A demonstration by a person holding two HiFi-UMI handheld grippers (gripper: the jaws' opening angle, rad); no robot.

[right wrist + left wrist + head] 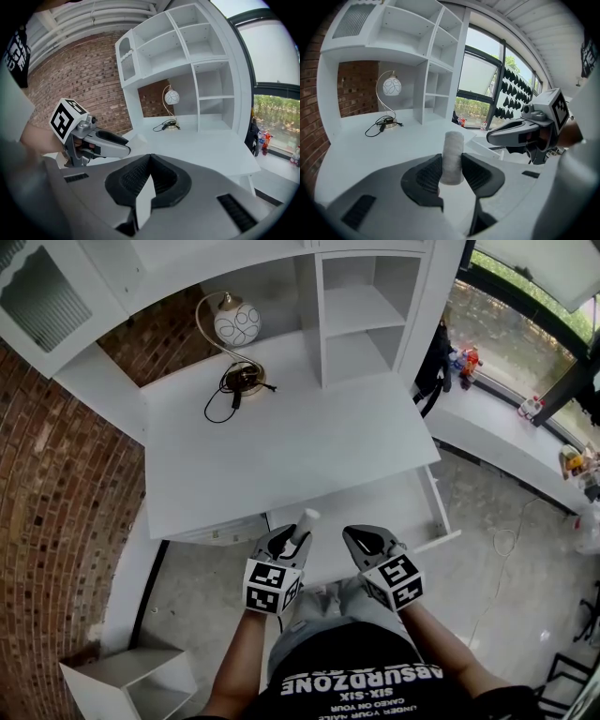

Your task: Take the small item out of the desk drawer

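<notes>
Red-brown brick wall [56, 484] fills the nine o'clock side of the head view. Next to it comes the white bench [281, 446], with a globe lamp [236, 324] and its loose black cable [220, 395] at about eleven o'clock on the top, well apart from the work.

At the bench's six o'clock edge the left tongs [295, 534] are clamped on a small white roll [307, 521]. The roll stands upright between the ribbed pads, its upper half poking out at twelve o'clock. It is gripped low and across its width, probably so that it cannot tip or slide. It is clear of the drawer, so the task's item looks to be already out.

Just beside them at three o'clock, the right tongs [361, 538] are closed and hold nothing, most likely free to deal with the drawer. Each tool carries a cube with black-and-white square markers.

The drawer [437, 507] stands pulled out at the bench's five o'clock corner, its white floor showing nothing else.

At six o'clock the person's black shirt [347, 681] reads, upside down, "ABSURDZONE" and "SIX-SIX". The smaller lines are too fine to read.
</notes>
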